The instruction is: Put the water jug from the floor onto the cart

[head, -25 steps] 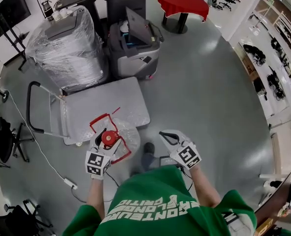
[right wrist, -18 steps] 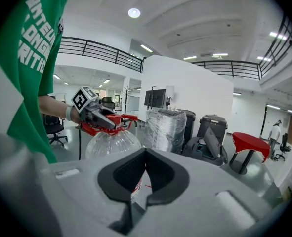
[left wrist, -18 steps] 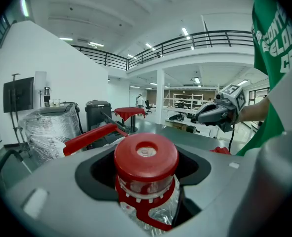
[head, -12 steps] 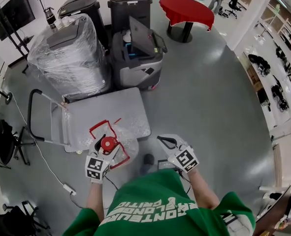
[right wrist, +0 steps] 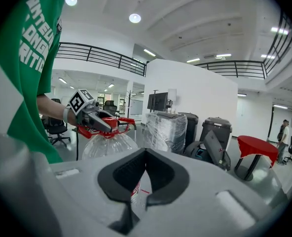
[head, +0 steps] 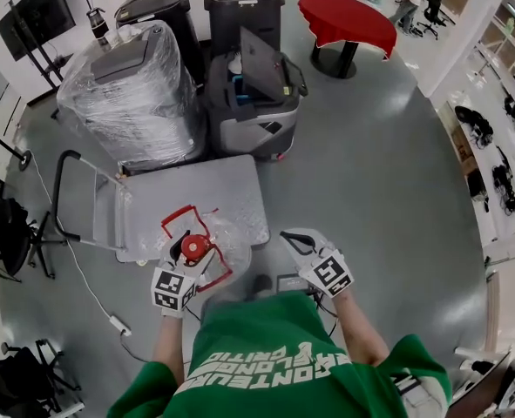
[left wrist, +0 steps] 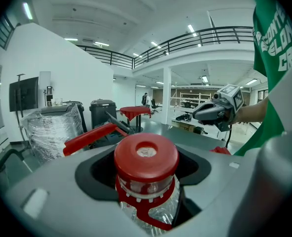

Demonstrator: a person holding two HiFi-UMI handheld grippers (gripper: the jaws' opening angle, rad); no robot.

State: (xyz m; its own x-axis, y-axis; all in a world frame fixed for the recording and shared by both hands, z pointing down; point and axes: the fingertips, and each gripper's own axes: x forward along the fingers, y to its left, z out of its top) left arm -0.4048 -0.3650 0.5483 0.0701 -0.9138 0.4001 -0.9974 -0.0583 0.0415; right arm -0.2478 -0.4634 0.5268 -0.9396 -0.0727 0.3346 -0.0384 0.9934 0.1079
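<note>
The water jug [head: 228, 236] is a clear bottle with a red cap [left wrist: 146, 154] and a red carry handle [head: 180, 218]. My left gripper [head: 187, 256] is shut around its neck just under the cap and holds it off the floor, above the near edge of the grey flat cart [head: 196, 190]. In the right gripper view the jug [right wrist: 108, 144] hangs from the left gripper [right wrist: 99, 122]. My right gripper [head: 294, 240] is beside the jug on the right, apart from it, jaws together with nothing between them [right wrist: 138, 194].
The cart's black push handle [head: 61, 190] stands at its left end. Behind the cart are a plastic-wrapped bin [head: 131, 90], two dark bins [head: 244, 3] and an open grey case [head: 253, 103]. A red table [head: 348, 20] stands farther back. A white cable [head: 83, 277] runs along the floor at left.
The jug stays in my left gripper at the cart's near edge. The view has shifted slightly and the right gripper keeps its place beside the jug.
</note>
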